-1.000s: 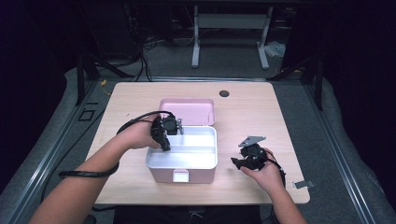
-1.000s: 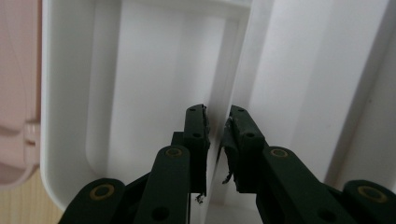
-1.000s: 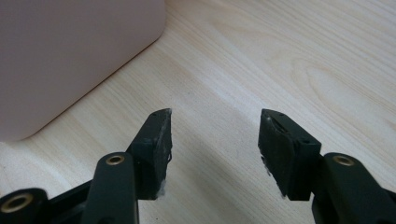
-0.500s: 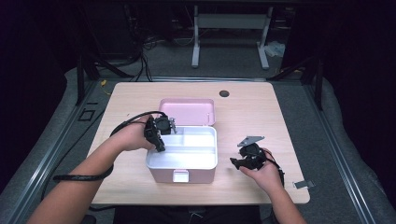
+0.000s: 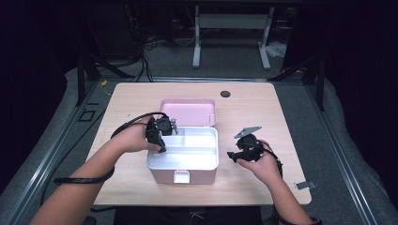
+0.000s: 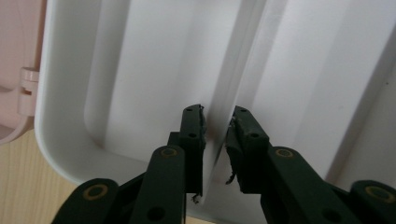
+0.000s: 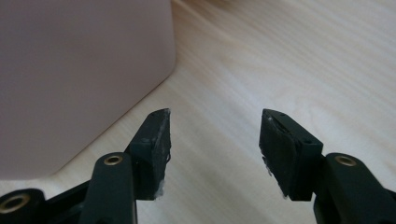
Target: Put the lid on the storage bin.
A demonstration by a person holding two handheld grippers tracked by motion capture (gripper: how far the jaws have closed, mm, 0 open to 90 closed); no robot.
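While the left tongs (image 5: pixel 161 140) sit at the left edge of the white tray (image 5: pixel 206 159), their two black jaws straddle the thin divider (image 6: pixel 233 88) that runs down the tray's middle, one jaw on each side of it. Seen from the left gripper view, the jaws are nearly closed on that wall, with the left one touching it and the right one just beside it (whether it presses the wall I cannot tell). The tray rests in the pink box (image 5: pixel 180 176), which stands near the middle of the desk (image 5: pixel 263 103) with its latch facing the person. Its pink lid (image 5: pixel 187 111) lies flat behind it, joined by a hinge (image 6: pixel 27 88) that appears at the tray's rounded corner in the left gripper view. Both compartments of the tray look bare. Right of the box, the right tongs (image 5: pixel 233 155) are held low over the wood, apart from the box and pointing toward its side. From the right gripper view, their jaws stand wide apart with nothing between them except the pale grain of the desk, and the pink wall of the box rises just beyond the left jaw. A small dark round spot (image 5: pixel 225 93) sits on the far side of the desk, well apart from everything else.
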